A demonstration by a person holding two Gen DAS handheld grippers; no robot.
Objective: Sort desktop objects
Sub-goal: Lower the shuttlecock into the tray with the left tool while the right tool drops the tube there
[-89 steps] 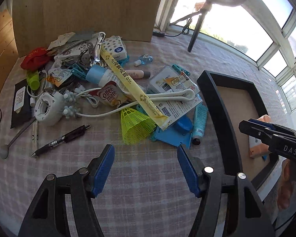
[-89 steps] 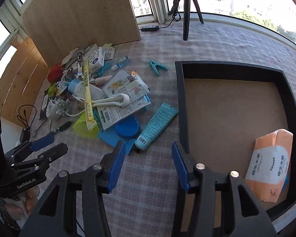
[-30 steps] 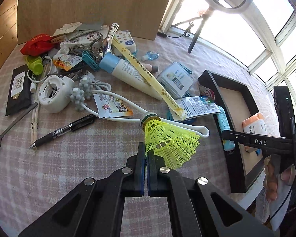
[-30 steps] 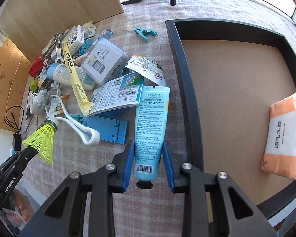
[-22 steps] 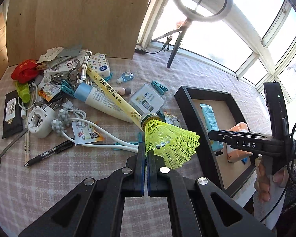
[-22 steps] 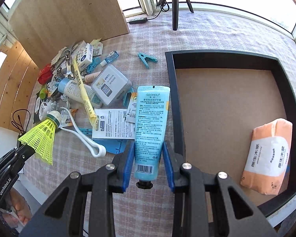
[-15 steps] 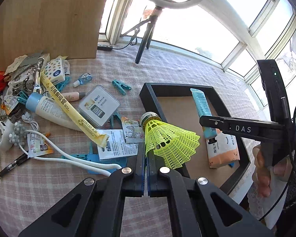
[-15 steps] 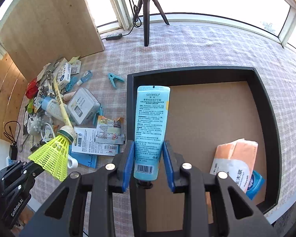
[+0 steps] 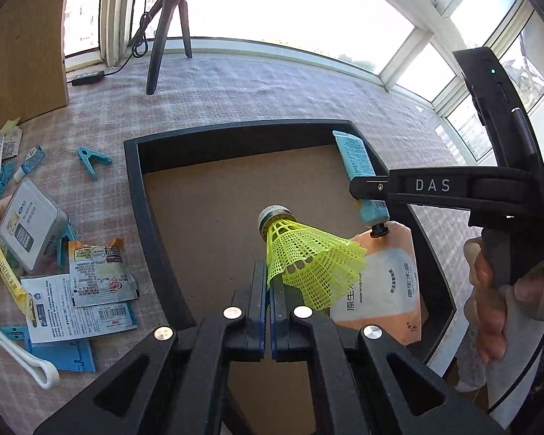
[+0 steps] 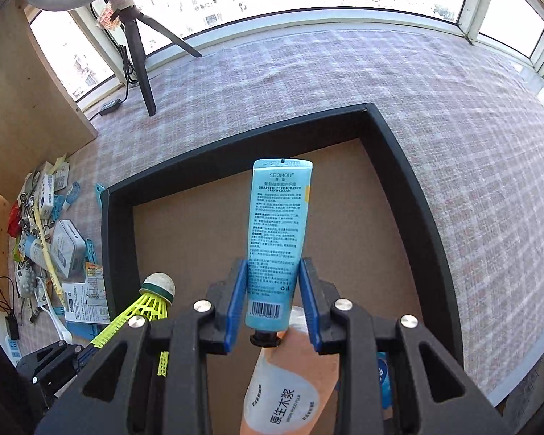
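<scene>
Over the shallow black-rimmed tray with a brown board floor (image 9: 152,217), both pairs of tongs hang in the air with their loads. The left tongs (image 9: 270,286) are pressed together, pinching the edge of the skirt of a neon-yellow plastic mesh shuttlecock (image 9: 308,261), its grey-white rounded cork tip pointing up and away. The right tongs (image 10: 273,297) pinch the lower part of a light-blue squeeze tube of hand cream (image 10: 277,239) between blue pads, black cap toward the camera and flat crimped end pointing away; the tube is smooth and printed with small text and a barcode.

Beneath them, at the tray's near right corner, lies an orange soft pack of tissues with a white label (image 9: 384,286), glossy and slightly puffed. Most of the board floor toward the far and left walls is bare, so there is wide room inside the raised rim. The rim is straight-edged and matte, its far corner squared off.

Left of the tray, on the pink-and-white checked cloth tabletop (image 9: 272,87), loose things lie close together: a crumpled foil sachet (image 9: 98,272), a printed paper leaflet (image 9: 72,311), a flat blue plastic piece (image 9: 63,353), a grey rectangular tin (image 9: 31,224) and a teal clothes peg (image 9: 92,159). Beyond the tray, a black tripod (image 9: 163,32) stands near the window.
</scene>
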